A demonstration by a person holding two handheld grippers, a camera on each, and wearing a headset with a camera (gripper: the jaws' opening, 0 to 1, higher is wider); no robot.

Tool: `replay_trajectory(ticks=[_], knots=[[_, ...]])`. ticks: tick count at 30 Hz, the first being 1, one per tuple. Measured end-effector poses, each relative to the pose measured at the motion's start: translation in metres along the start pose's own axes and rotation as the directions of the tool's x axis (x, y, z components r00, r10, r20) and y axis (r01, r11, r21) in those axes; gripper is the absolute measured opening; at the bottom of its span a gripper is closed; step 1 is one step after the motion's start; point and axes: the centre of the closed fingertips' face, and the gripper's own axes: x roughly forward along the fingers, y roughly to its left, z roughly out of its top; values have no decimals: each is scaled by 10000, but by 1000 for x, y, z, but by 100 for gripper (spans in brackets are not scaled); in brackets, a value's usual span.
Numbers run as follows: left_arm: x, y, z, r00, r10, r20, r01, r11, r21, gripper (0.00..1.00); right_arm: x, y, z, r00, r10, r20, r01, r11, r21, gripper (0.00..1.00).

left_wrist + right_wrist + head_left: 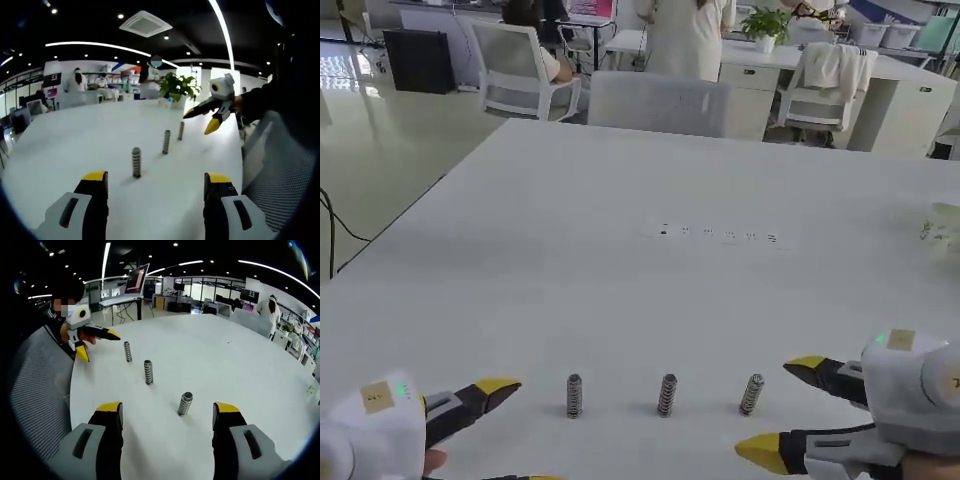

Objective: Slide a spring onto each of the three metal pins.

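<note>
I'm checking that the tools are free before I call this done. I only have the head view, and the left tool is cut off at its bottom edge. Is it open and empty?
Observer: Yes. The left gripper view shows the left tool open, with its jaws wide apart and nothing between them.
Operator: Is there anything close by on the near side that I can't see?
Observer: A grey mesh chair back stands right at the edge of the table, as seen in the right gripper view.
</note>
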Motion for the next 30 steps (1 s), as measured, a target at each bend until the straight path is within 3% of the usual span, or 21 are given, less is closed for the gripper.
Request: replay_trajectory(ticks=[9,30], knots=[[2,2,0,9999,73,94,-72,9999,-127,75,0,0,-11,9992,-323,218,313,9986,433,74],[2,4,-2,9997,160,163,-156,9995,-273,75,5,8,-14,9994,-256,222,253,9996,129,77]])
